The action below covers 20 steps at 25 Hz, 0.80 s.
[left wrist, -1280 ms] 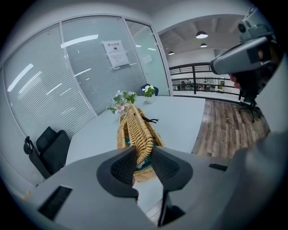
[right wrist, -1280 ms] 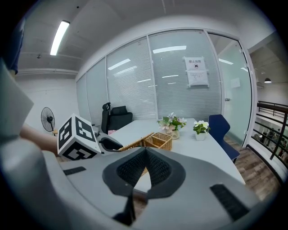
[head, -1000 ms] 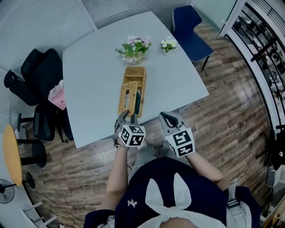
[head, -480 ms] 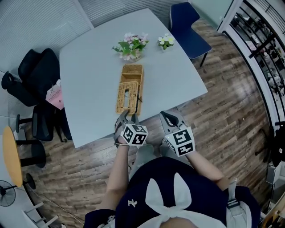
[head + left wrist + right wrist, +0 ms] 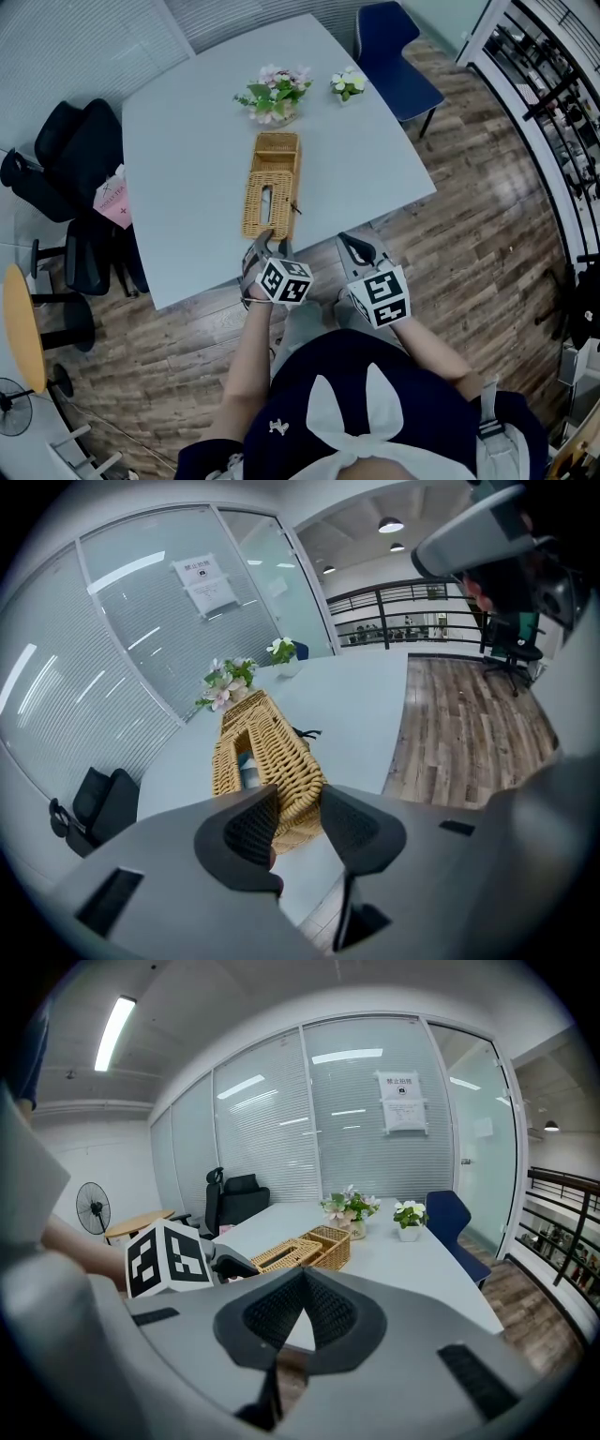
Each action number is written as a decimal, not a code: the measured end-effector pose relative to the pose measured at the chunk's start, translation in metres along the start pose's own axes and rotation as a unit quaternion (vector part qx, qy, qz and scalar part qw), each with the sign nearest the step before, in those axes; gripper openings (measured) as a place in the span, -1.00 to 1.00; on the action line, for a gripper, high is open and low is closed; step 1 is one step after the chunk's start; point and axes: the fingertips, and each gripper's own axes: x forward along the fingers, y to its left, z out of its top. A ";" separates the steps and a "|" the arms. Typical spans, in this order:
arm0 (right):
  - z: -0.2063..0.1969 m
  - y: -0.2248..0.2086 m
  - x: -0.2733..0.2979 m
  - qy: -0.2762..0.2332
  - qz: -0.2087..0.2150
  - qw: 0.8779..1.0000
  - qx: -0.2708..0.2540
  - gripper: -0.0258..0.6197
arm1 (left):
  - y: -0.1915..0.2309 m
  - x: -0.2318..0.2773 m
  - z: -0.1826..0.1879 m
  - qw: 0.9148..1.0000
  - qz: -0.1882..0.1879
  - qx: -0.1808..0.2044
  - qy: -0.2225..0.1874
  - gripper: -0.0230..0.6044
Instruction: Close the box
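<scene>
I have the box [image 5: 270, 183] on the table [image 5: 187, 141], lying lengthwise away from me, its near end close to the table's near edge. In the head view its slotted lid [image 5: 266, 202] lies flat over the near part. The far part is an open basket with no cover that I can see. The right gripper view agrees: the lid sits level with the rim, not tilted up.

So I judge the closing itself done, or all but done. I cannot tell whether the lid is fully home at its near edge, because my left gripper [image 5: 266, 242] sits right at that end and covers it.

That gripper's jaws have just been opening and now stand partly apart. The box's near end shows in the gap between them, but the pads do not seem to press on the wicker. I read that as letting go rather than holding.

The right gripper [image 5: 354, 246] hangs to the right of the left one, by the table's near edge and apart from the box. Its jaws are together with nothing between them.

What I think is left is small: draw the left gripper clear towards me without catching the lid, then check that it stays down. The flowers [image 5: 274, 94] stand just beyond the box's far end, out of the way.
</scene>
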 end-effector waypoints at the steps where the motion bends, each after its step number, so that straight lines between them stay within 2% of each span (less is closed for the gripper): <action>1: -0.001 0.000 0.000 0.001 -0.001 1.000 0.000 -0.91 | 0.000 0.000 0.000 1.000 0.000 0.000 0.000 -0.47; 7: -0.002 -0.001 -0.002 0.003 0.000 1.000 -0.001 -0.91 | 0.000 -0.001 0.000 1.000 -0.007 0.000 -0.004 -0.47; 12: -0.003 -0.001 -0.003 0.003 0.001 1.000 -0.003 -0.91 | -0.006 0.001 -0.003 0.997 -0.049 -0.051 -0.001 -0.44; 17: -0.003 -0.002 -0.003 0.006 0.002 1.000 -0.003 -0.91 | -0.008 0.004 -0.004 0.997 -0.052 -0.056 -0.001 -0.42; 20: -0.003 -0.002 -0.002 0.007 0.003 1.000 -0.005 -0.91 | -0.009 0.004 -0.002 0.995 -0.065 -0.074 -0.004 -0.37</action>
